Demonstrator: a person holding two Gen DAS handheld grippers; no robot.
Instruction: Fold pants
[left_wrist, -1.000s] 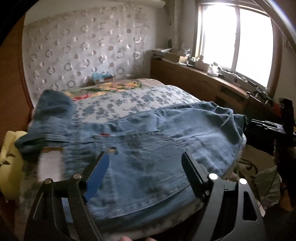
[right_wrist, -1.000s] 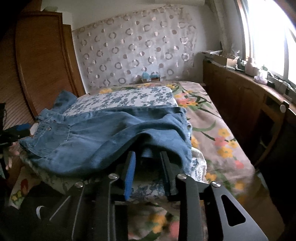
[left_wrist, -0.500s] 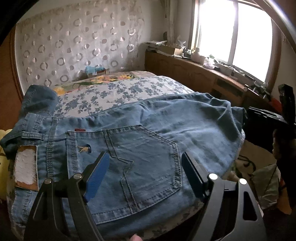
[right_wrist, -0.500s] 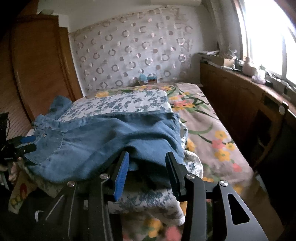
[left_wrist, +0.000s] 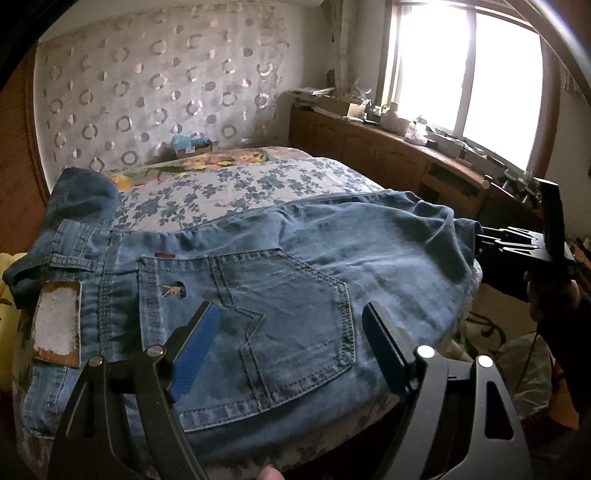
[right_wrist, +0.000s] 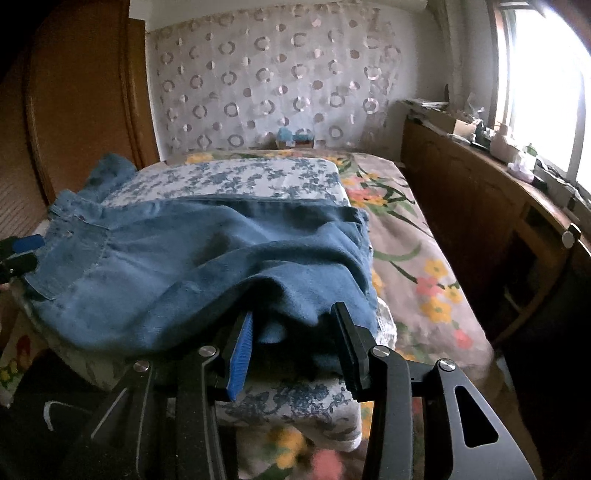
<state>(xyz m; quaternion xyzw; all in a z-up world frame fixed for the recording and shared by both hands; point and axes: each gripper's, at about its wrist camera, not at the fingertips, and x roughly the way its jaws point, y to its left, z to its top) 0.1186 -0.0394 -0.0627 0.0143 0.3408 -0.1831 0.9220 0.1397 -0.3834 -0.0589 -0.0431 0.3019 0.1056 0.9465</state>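
Observation:
Blue jeans (left_wrist: 295, 258) lie folded across a blue-flowered cushion (left_wrist: 240, 184), back pocket and waistband patch facing up. My left gripper (left_wrist: 291, 310) hovers open just above the back pocket, nothing between its fingers. From the right wrist, the jeans (right_wrist: 166, 266) end in a rumpled fold at the cushion's near edge. My right gripper (right_wrist: 293, 312) stands open there, the fold's edge lying loose between its jaws with neither pad pressing on it. Each gripper appears in the other's view: the right gripper (left_wrist: 517, 240) at the jeans' far end, the left gripper (right_wrist: 22, 251) by the waistband.
The cushion (right_wrist: 240, 177) rests on a bed with a flowered sheet (right_wrist: 424, 277). A long wooden cabinet (right_wrist: 461, 192) with clutter on top runs under the bright window at the right. A wooden headboard (right_wrist: 81, 92) stands at the left, and a small box (left_wrist: 188, 146) sits at the bed's far end.
My right gripper's jaws have widened and released the denim fold, which now lies loose between them. The jeans have settled flatter under the left gripper, which stayed open.

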